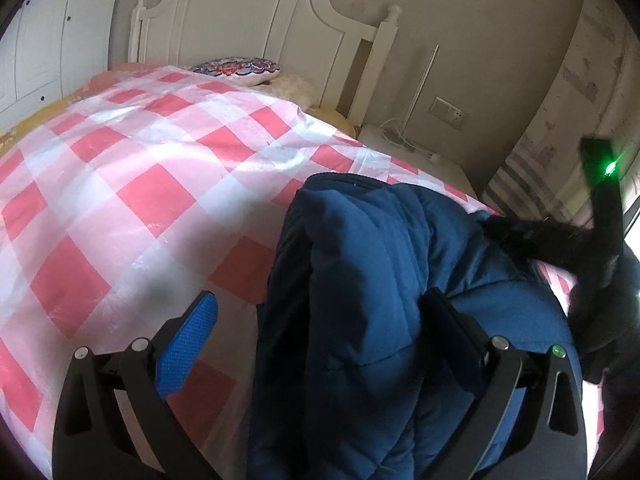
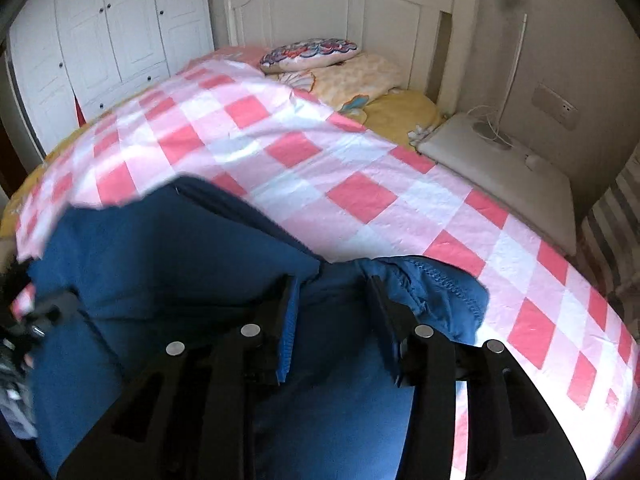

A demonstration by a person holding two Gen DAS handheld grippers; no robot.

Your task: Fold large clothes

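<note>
Between both grippers' fingers lies the blue jacket (image 1: pixel 372 280).

Blue coat (image 2: pixel 168 248) — lower part cut off; far edge motion-blurred.

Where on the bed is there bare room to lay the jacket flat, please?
Free: the checked cover between the blue jacket and the patterned pillow by the headboard. Crowded: the near right corner, where the jacket bunches around both claws.
</note>
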